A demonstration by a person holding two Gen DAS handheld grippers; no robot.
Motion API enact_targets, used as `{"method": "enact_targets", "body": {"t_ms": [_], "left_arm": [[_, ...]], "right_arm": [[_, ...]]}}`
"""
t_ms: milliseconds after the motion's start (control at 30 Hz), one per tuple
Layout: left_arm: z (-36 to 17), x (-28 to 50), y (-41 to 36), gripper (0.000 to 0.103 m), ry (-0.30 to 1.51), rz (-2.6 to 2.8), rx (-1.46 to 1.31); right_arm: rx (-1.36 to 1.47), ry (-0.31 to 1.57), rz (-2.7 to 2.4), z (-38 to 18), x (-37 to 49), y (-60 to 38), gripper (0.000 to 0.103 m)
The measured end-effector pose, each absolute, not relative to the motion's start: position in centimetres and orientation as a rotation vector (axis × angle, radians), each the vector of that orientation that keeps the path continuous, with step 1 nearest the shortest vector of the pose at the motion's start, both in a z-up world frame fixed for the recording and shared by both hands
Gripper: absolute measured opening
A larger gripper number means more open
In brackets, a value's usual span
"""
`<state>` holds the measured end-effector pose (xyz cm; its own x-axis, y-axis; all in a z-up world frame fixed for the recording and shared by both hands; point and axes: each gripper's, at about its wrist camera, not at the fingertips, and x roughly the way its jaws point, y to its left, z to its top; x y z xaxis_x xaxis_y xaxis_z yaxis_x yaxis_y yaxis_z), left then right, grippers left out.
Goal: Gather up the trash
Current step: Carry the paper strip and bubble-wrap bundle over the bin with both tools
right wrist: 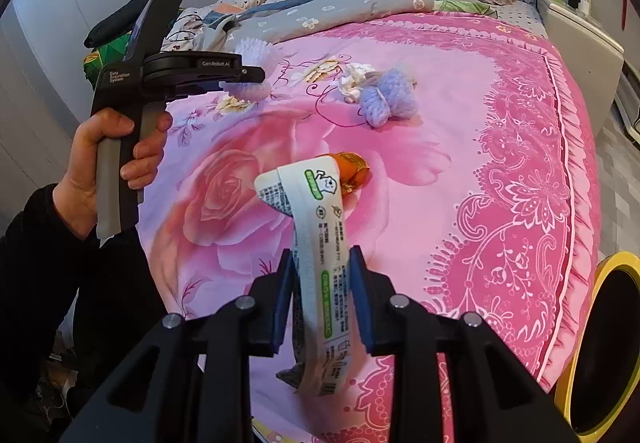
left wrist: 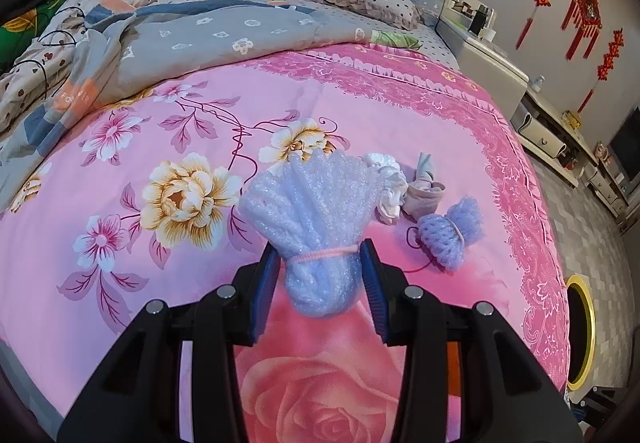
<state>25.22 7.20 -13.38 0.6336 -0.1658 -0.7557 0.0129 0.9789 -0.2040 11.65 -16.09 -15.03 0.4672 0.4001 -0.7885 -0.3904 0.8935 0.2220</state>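
Left tool (left wrist: 320, 263): fingers part closed, pinching the tied neck of a white foam net bundle (left wrist: 316, 199). A pink band cinches the bundle right at the pads; it fans wide above the band and bulges below. Bundle is held over the pink floral bedspread (left wrist: 120, 163).

Right tool (right wrist: 320, 267): fingers drawn in on a long white printed wrapper (right wrist: 320, 243) with green labels. Wrapper stands up between the pads, its top end folded over, its lower end hanging crumpled below the fingers.

Lying on the bedspread: a smaller purple foam net bundle (left wrist: 452, 233), tied at the middle; just beside it a crumpled white tissue wad (left wrist: 388, 183) and a knotted grey-pink cloth scrap (left wrist: 424, 183). An orange wrapper (right wrist: 354, 169) lies behind the white wrapper's top.

Yellow-rimmed black bin (right wrist: 604, 355) stands at the bed's right edge.
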Motion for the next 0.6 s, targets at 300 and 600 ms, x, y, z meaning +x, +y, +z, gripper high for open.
{"method": "enact_targets", "body": {"t_ms": [300, 600], "left_arm": [[-11.8, 23.5, 5.0, 0.039, 0.871, -0.145, -0.171], [-10.3, 22.3, 0.1, 0.039, 0.866, -0.235, -0.134]], "right_arm": [[0.057, 0.933, 0.457, -13.4, 10.5, -18.5, 0.026], [0.092, 0.904, 0.386, -12.0, 9.9, -22.3, 0.026]]}}
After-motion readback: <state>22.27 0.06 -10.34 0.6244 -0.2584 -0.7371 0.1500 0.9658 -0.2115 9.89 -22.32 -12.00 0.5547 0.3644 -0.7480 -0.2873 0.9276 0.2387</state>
